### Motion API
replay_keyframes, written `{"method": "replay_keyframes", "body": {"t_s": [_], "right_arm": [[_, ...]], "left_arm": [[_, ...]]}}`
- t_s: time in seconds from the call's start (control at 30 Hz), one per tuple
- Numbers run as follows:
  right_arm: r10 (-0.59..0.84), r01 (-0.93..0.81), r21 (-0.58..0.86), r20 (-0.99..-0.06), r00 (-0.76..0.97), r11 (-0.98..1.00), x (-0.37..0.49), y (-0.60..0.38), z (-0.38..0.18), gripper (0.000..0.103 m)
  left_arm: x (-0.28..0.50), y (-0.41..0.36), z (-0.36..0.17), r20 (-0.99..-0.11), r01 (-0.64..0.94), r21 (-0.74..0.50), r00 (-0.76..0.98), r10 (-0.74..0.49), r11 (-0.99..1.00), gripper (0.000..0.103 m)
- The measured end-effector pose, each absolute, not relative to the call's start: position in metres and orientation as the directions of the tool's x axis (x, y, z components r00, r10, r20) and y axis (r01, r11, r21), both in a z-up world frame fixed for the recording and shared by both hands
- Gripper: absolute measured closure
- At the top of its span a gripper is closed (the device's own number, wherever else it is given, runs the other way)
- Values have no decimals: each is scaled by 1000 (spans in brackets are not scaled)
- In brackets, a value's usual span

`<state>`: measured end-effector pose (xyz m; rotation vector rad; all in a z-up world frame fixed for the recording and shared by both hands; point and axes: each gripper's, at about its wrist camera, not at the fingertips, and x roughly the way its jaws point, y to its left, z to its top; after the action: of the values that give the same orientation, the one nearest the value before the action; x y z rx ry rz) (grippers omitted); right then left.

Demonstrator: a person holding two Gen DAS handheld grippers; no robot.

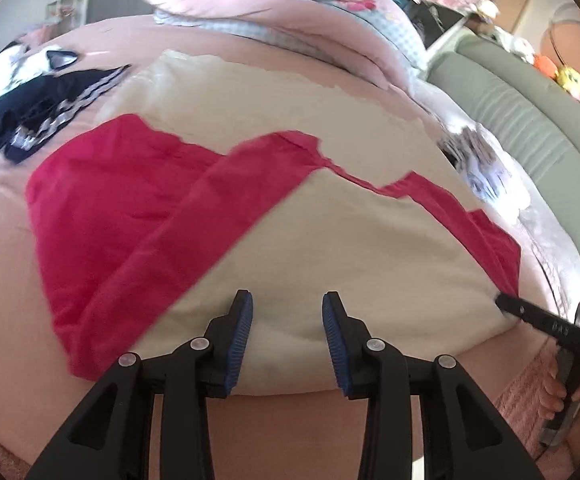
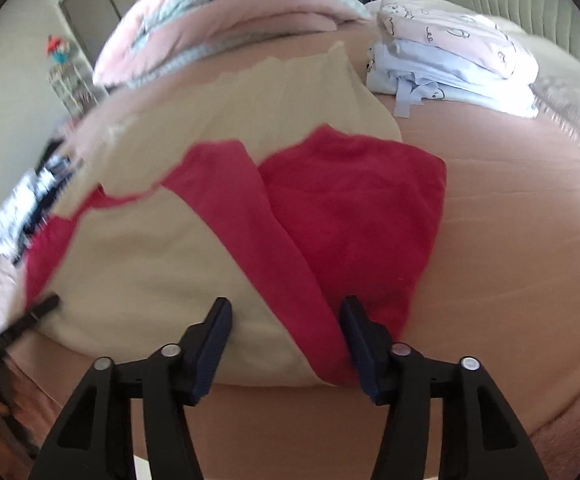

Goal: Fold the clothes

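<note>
Cream-and-red garment [image 1: 330, 248] lies (flat) just ahead of both parted grippers [image 1: 287, 334] [image 2: 285, 340]

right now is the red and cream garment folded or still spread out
Partly folded. The red and cream garment lies flat on the bed, with one red sleeve laid diagonally across its cream body. Both tongs hover open, holding nothing.

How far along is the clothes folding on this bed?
Done: a folded stack sits near the headboard. In hand: the red and cream garment lies spread out, one red sleeve across it; both grippers, left and right, hover open at its near hem. Left: folding this one, plus the dark striped clothing lying loose.
</note>
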<state>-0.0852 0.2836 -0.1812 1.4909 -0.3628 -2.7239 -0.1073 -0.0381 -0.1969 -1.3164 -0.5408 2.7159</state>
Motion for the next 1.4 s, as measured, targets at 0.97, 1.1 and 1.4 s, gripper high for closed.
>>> {"method": "replay_keyframes", "body": {"t_s": [0.97,1.1,1.4], "right_arm": [[-250,-260,513,-725,-642,-818,-63,305,-197,44],[-227,-244,485,-722,-653,-840,-60,303,-190,76],[-173,-198,379,-747,-642,-904,-80,287,-190,63]], "left_arm": [[-68,-100,-227,-602,391,-709,-769,215,-587,70],[-67,-107,-223,-556,344,-758,-785,273,-554,83],[-84,-98,-228,-620,392,-697,-750,231,-600,82]]}}
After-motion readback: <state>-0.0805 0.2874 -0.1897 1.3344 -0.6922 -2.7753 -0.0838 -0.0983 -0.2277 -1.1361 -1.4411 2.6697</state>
